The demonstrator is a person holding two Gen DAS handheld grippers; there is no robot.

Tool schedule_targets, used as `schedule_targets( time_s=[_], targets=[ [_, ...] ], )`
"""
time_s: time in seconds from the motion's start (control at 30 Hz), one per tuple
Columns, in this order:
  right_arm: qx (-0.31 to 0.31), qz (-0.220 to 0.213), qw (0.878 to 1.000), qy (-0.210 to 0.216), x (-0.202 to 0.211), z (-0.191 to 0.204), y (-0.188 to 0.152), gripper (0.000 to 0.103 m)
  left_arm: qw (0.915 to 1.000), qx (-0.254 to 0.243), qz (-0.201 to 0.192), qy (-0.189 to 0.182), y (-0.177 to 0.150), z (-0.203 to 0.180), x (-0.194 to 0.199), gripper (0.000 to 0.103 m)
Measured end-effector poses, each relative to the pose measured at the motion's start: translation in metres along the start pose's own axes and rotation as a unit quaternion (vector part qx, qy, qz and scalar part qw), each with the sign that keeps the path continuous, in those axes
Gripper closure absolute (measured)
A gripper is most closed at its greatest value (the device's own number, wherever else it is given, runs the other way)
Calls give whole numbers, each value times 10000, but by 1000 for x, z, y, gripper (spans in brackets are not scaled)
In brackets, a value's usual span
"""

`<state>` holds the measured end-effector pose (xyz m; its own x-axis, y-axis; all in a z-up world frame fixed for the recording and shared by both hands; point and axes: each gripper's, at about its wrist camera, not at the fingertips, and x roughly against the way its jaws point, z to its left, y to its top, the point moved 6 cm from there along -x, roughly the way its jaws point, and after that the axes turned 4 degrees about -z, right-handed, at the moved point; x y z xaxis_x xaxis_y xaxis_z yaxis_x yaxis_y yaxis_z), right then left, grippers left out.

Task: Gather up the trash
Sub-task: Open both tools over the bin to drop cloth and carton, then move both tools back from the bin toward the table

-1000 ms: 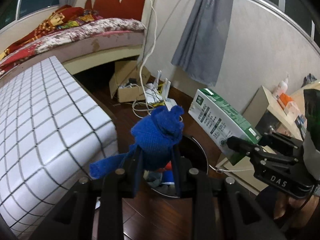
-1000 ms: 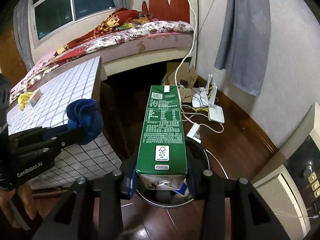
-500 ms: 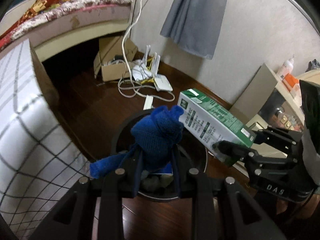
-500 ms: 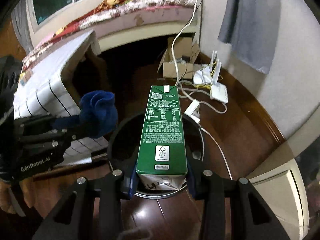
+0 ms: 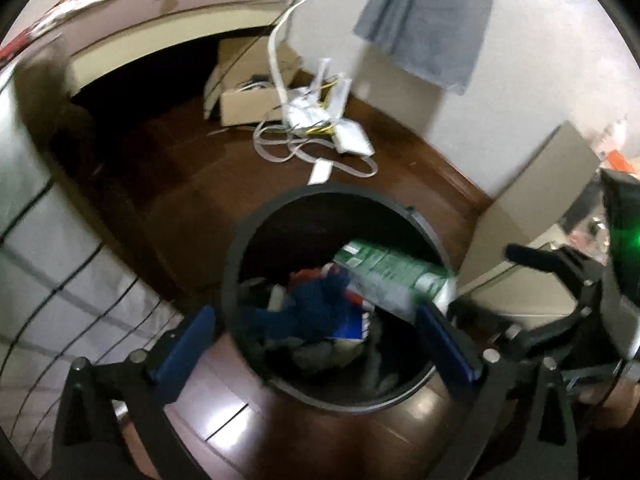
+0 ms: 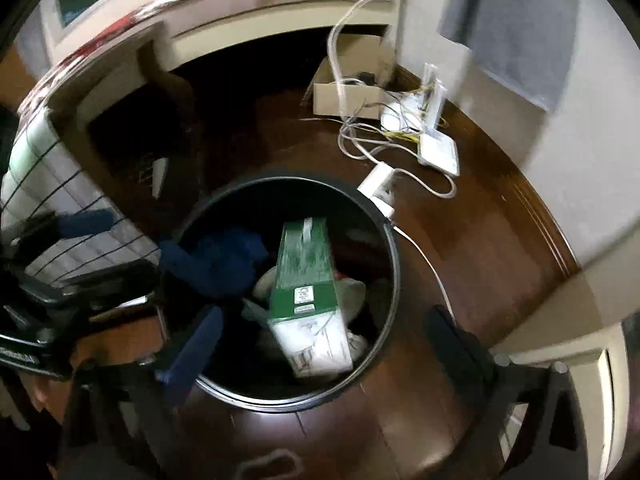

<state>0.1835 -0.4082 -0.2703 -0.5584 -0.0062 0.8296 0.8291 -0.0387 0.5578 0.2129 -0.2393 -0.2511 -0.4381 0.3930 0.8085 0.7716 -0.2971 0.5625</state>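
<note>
A round black trash bin (image 5: 240, 240) (image 6: 394, 264) stands on the dark wood floor right below both grippers. The blue cloth (image 5: 316, 304) (image 6: 216, 264) is loose inside it, blurred, on top of other trash. The green carton (image 5: 392, 276) (image 6: 306, 276) is also loose, tilted within the bin's mouth. My left gripper (image 5: 320, 340) is over the bin, its jaws opening wide with nothing pressed between them. My right gripper (image 6: 324, 344) hangs over the bin too, jaws opening wide, the carton free below them.
A grid-patterned white box (image 5: 52, 264) stands left of the bin. White routers and tangled cables (image 5: 320, 136) (image 6: 424, 136) lie on the floor by the wall, next to a cardboard box (image 5: 244, 96). A beige cabinet (image 5: 536, 200) is at the right, the bed behind.
Both grippers sank over the bin and their jaws spread wide. The blue cloth left the left gripper and the green carton left the right one; both now lie in the bin.
</note>
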Motion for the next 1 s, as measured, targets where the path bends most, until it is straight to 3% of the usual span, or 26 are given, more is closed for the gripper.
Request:
schedule_targets(
  time_s=[0.23,1.0],
  targets=[
    [-255,-326,9980,-480,17,-12,-3,1,9969,171,-337,694,-15,23,34,1],
    [128,-1000,9945,-270,74,87,42,1,9826,761,-1173,1221,-9,82,135,1]
  ],
)
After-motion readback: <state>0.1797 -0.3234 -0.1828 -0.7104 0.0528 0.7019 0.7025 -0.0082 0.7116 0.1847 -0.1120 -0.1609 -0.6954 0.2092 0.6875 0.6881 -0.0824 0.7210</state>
